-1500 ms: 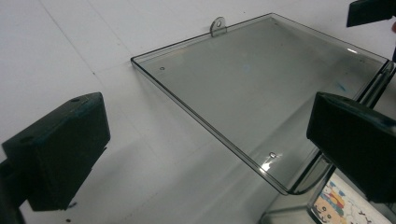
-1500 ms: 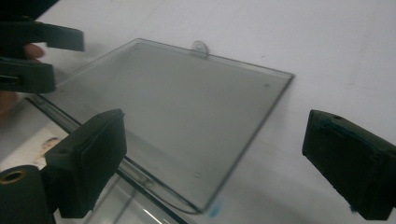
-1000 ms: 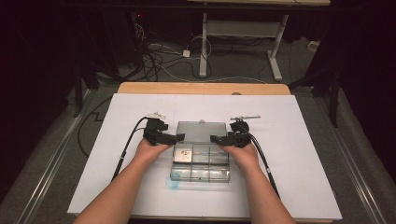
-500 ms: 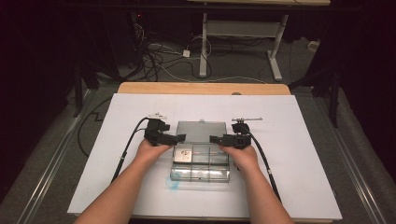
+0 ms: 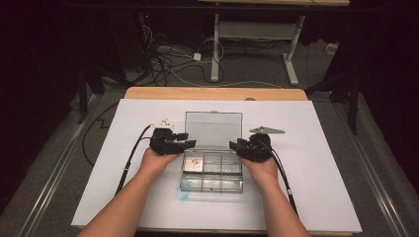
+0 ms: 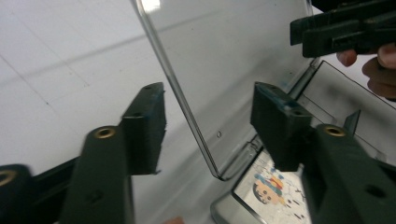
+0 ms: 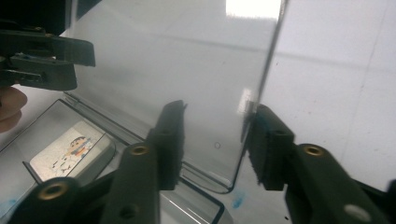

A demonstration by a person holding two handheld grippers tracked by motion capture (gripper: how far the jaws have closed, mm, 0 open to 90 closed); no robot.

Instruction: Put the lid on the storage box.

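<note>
The clear lid (image 5: 213, 126) stands upright between my hands, long axis left-right; my left gripper (image 6: 205, 126) and right gripper (image 7: 215, 140) have just been closing, jaws straddling its side edges, not yet pinching.

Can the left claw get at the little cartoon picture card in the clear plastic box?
Probably yes. The box's clear lid stands open, so nothing covers the cartoon card, and the left claw, jaws just closing astride the lid's edge, is right beside it.

A clear plastic compartment box (image 5: 212, 173) sits on the table, its lid (image 5: 213, 126) raised upright.

Box (image 5: 212, 170) compartments' contents beside the sticker tile (image 5: 193, 164) too small to tell
</note>
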